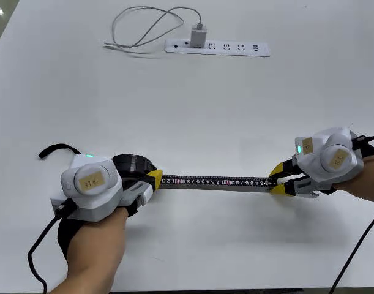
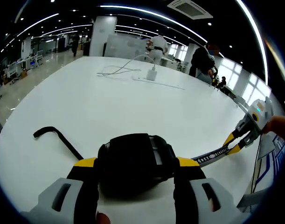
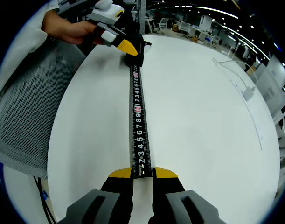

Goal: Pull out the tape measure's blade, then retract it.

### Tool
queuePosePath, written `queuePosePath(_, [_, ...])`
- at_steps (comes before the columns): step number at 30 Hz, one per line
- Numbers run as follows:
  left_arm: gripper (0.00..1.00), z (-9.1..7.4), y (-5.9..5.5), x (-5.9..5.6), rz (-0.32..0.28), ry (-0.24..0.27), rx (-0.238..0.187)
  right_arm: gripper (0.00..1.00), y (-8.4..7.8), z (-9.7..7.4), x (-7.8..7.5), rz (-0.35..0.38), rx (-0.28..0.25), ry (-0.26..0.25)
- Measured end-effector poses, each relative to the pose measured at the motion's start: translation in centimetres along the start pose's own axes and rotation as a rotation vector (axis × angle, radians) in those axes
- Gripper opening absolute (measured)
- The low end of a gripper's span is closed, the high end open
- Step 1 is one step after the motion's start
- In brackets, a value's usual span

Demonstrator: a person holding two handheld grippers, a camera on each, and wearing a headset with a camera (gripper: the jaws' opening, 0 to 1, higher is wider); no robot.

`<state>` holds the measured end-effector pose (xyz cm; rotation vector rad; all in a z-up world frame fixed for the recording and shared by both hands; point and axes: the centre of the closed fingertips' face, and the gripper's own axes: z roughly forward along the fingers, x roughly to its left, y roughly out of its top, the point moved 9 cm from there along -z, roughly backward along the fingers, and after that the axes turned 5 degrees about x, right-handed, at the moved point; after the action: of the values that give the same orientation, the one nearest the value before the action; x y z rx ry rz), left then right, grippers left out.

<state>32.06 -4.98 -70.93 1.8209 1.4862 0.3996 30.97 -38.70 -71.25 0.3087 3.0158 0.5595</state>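
L gripper [image 2: 136, 163] is clamped round the tape measure case [image 1: 134, 166] at near left, pinning it on the table [image 1: 235, 110]. R gripper [image 3: 142, 173] is pinched on the blade [image 1: 217, 182] tip at right, so it spans taut btwn them. Pull-out looks done imo, retract's next.

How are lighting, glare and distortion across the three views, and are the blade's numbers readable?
Head view: soft even light, faint shadows, no harsh glare; the blade numbers are tiny. Left gripper view: heavy fisheye bending, ceiling lights streak into arcs, the black case shows little detail. Right gripper view: numbers crisp near the fingers, shrinking farther off.
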Motion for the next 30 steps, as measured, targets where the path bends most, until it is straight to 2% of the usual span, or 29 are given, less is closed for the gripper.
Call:
queuePosePath(18, [0.59, -0.1, 0.0, 0.2, 0.009, -0.014, 0.018, 0.11, 0.2, -0.1, 0.0, -0.009, 0.01, 0.003])
queuePosePath(30, [0.58, 0.0, 0.0, 0.4, -0.009, -0.024, 0.019, 0.11, 1.7, -0.1, 0.0, -0.019, -0.005, -0.001])
